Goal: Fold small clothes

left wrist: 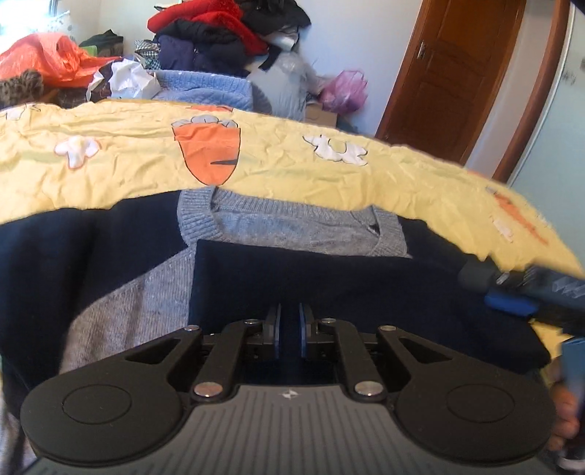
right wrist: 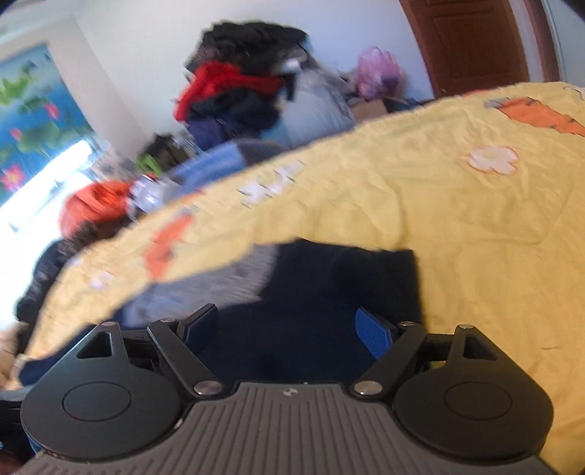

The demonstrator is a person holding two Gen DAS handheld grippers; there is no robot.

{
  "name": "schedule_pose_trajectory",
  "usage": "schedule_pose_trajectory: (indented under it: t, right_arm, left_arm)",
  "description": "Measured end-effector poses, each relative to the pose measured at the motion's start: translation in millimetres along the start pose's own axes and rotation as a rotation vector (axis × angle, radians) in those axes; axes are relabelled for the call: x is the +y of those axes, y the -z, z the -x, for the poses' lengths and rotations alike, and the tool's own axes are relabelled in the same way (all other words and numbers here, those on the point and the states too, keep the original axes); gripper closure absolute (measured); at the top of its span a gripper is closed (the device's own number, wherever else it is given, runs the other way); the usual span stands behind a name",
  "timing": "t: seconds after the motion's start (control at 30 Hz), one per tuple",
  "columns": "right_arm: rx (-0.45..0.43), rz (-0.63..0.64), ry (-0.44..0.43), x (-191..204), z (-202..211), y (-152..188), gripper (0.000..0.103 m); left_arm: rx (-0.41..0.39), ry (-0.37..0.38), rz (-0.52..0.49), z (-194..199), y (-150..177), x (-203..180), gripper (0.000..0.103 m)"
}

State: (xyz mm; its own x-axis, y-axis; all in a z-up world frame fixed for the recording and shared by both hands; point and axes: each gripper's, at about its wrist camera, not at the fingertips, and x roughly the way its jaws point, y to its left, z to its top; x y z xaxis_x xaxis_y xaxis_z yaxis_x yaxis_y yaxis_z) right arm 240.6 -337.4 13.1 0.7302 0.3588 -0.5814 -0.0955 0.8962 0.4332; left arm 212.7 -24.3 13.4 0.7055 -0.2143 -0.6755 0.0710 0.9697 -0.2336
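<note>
A small grey and navy knit sweater (left wrist: 278, 226) lies on a yellow bed sheet (left wrist: 120, 171), collar away from me. A navy part (left wrist: 329, 285) is folded over its middle. My left gripper (left wrist: 289, 329) is shut on the near edge of that navy fold. My right gripper (right wrist: 289, 325) is open, its blue-padded fingers (right wrist: 373, 332) spread over the navy cloth (right wrist: 329, 292) at the sweater's right side; it also shows blurred in the left wrist view (left wrist: 512, 288). The right wrist view is motion-blurred.
The yellow sheet (right wrist: 457, 226) has carrot and flower prints. Behind the bed is a pile of clothes (left wrist: 219, 33), an orange bag (left wrist: 47, 58), a pink bag (left wrist: 345, 91) and a brown door (left wrist: 453, 73).
</note>
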Motion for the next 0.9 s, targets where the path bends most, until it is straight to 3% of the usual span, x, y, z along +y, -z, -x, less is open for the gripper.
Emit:
schedule_pose_trajectory:
  t: [0.13, 0.33, 0.47, 0.5, 0.57, 0.63, 0.8, 0.9]
  right_arm:
    - [-0.083, 0.018, -0.091, -18, 2, 21, 0.02]
    - [-0.081, 0.151, -0.016, 5, -2, 28, 0.013]
    - [-0.075, 0.196, 0.005, 13, -2, 31, 0.009]
    - [-0.074, 0.194, 0.002, 12, -2, 31, 0.008]
    - [-0.075, 0.184, -0.013, 10, -1, 30, 0.007]
    - [-0.075, 0.177, -0.023, 8, -1, 30, 0.006]
    - [-0.081, 0.163, -0.034, 7, -1, 30, 0.005]
    - [-0.084, 0.158, -0.035, 7, 0, 30, 0.006]
  left_arm:
    - [-0.006, 0.068, 0.085, -3, 2, 20, 0.094]
    - [-0.05, 0.046, 0.042, 16, 7, 21, 0.093]
    - [-0.154, 0.044, 0.122, 69, 13, 66, 0.089]
    - [-0.177, 0.02, 0.154, 82, 14, 84, 0.082]
    - [-0.228, -0.049, 0.258, 107, 13, 128, 0.064]
    - [-0.286, -0.115, 0.416, 132, 15, 178, 0.038]
    - [-0.387, -0.164, 0.824, 169, 31, 290, 0.037]
    - [-0.406, -0.168, 0.979, 170, 42, 328, 0.037]
